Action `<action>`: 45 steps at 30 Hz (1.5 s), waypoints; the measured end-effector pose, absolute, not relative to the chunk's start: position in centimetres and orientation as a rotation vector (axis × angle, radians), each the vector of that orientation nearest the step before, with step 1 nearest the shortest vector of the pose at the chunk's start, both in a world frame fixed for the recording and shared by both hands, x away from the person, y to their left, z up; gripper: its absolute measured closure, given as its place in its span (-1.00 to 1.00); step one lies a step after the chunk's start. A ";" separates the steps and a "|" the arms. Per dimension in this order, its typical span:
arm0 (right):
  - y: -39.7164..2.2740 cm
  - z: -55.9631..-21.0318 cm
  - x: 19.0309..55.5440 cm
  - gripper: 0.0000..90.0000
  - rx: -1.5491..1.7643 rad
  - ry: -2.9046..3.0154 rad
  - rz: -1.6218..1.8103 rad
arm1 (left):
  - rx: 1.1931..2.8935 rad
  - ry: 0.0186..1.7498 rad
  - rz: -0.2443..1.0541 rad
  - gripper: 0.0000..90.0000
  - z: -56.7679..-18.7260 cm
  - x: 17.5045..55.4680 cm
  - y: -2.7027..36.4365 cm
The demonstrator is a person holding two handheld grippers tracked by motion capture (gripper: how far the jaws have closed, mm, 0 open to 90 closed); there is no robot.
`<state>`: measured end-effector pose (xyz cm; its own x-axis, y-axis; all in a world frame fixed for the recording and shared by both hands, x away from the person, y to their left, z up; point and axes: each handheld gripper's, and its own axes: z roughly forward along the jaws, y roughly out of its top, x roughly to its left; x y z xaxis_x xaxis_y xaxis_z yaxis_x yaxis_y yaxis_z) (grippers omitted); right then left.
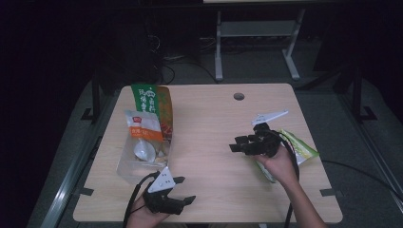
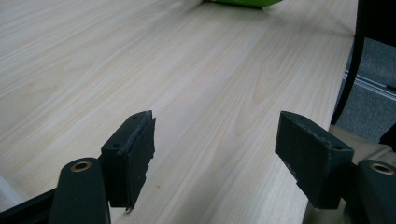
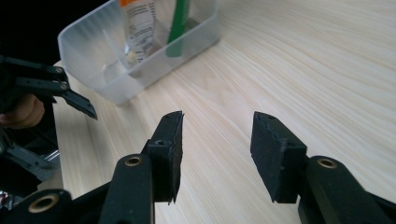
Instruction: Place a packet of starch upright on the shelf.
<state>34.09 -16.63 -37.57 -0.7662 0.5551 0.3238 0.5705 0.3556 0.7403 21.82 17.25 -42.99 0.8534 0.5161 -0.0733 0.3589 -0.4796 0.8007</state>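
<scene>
While the wooden table [image 1: 214,142] lies mostly bare, a clear plastic bin [image 1: 124,167] at its left holds snack packets. A green packet [image 1: 300,148] lies just beside the right gripper [image 1: 240,145], probably light, crinkly and slippery; best pinched at a flat sealed edge. The left gripper [image 1: 183,190] hovers near the bin. Both jaws stand apart, empty.

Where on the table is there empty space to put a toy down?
The widest bare patch is mid-table, between the clear bin of snack packets and the right tongs. The far right corner by the cable hole is bare too. It is crowded around the bin, and by the green packet.
</scene>
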 end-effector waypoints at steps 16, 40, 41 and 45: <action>-22.9 -38.4 32.3 0.16 -1.257 -2.560 -1.393 | 2.119 0.645 0.213 -0.39 -43.0 21.8 17.3; -31.8 -40.8 28.1 0.03 -1.605 -2.523 -1.308 | 2.116 0.648 0.201 -0.39 -43.0 21.9 17.4; -32.0 -41.0 27.9 0.03 -1.617 -2.507 -1.305 | 2.113 0.655 0.197 -0.39 -43.0 21.9 17.3; -32.8 -41.6 27.3 0.01 -1.652 -2.509 -1.291 | 2.113 0.658 0.198 -0.39 -43.0 21.9 17.4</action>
